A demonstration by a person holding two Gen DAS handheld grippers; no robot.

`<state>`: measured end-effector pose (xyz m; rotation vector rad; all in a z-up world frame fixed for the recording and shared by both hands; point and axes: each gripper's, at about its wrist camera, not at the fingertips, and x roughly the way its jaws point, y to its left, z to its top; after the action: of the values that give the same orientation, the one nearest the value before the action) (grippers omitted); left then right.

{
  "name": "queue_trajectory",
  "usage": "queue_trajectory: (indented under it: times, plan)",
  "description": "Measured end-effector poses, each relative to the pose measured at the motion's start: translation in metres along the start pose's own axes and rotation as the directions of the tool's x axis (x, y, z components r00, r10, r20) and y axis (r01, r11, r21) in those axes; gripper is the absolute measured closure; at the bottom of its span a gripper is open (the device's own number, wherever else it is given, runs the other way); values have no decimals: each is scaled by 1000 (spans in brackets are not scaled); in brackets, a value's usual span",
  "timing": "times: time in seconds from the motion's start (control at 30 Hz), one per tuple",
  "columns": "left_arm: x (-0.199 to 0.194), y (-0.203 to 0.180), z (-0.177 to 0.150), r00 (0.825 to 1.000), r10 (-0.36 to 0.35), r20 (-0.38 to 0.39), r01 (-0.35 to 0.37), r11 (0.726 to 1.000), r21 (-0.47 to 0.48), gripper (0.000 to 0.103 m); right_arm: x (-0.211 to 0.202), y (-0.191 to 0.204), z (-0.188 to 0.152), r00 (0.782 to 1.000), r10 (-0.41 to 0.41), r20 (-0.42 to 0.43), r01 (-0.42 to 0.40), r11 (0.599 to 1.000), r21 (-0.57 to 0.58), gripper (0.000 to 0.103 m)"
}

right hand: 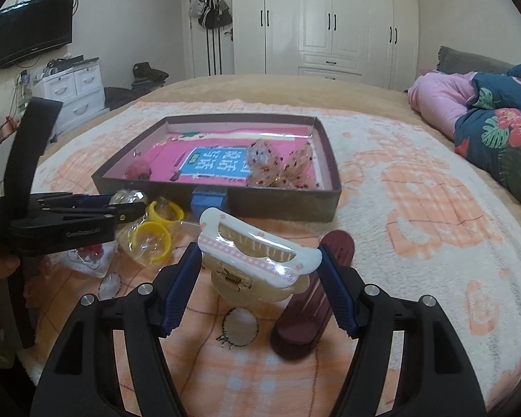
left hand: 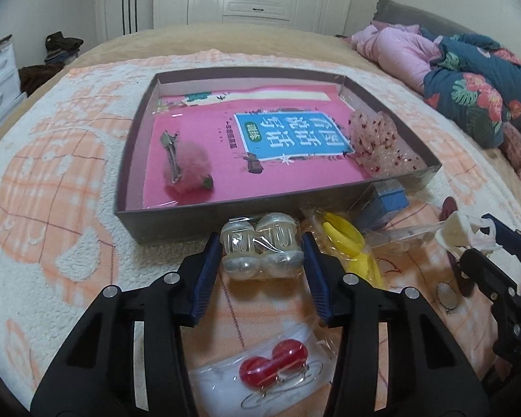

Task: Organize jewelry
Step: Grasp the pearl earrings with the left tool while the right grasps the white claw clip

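The book (left hand: pixel 260 142) lying flat in the dark shallow box (left hand: pixel 225 215) is showing a blue label with large white Chinese characters, upside down from both wrist views. Pale lettering on the side of the left gripper's body is too blurred to read in the right wrist view.

The box is sitting ahead of both grippers. Inside it, on the pink book cover, a fluffy pink hair clip (left hand: pixel 185 166) is lying ahead and left of the left gripper (left hand: pixel 262 253), and a sheer speckled bow (left hand: pixel 375 139) is resting in the corner ahead and to its right.

The left gripper is standing partly closed, its 2 blue pads touching the sides of a clear packet holding 2 pearly claw clips (left hand: pixel 260 246), just in front of the box wall. Beneath its fingers, nearer the camera, a packet with 2 red bead earrings (left hand: pixel 274 365) is lying on the blanket (left hand: pixel 69 243). Just to its right, yellow rings (left hand: pixel 347 243) in clear wrap and a small blue box (left hand: pixel 389 201) are sitting against the big box.

The right gripper (right hand: pixel 260 264) is about half open, its pads pressing both ends of a white and pink claw clip (right hand: pixel 257 250) held clear of the blanket. A dark red barrette (right hand: pixel 312 299) is lying below and just right of it.
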<state>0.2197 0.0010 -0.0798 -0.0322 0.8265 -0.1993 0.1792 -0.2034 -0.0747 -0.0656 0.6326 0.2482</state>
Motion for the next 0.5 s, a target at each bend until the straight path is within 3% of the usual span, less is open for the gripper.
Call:
queue_trajectory:
  times: [0.5]
  plan:
    - [-57,17,8,991,-1,135,7,999,-48,65,-9,11,11,998,27,51,-25,999,-39,38]
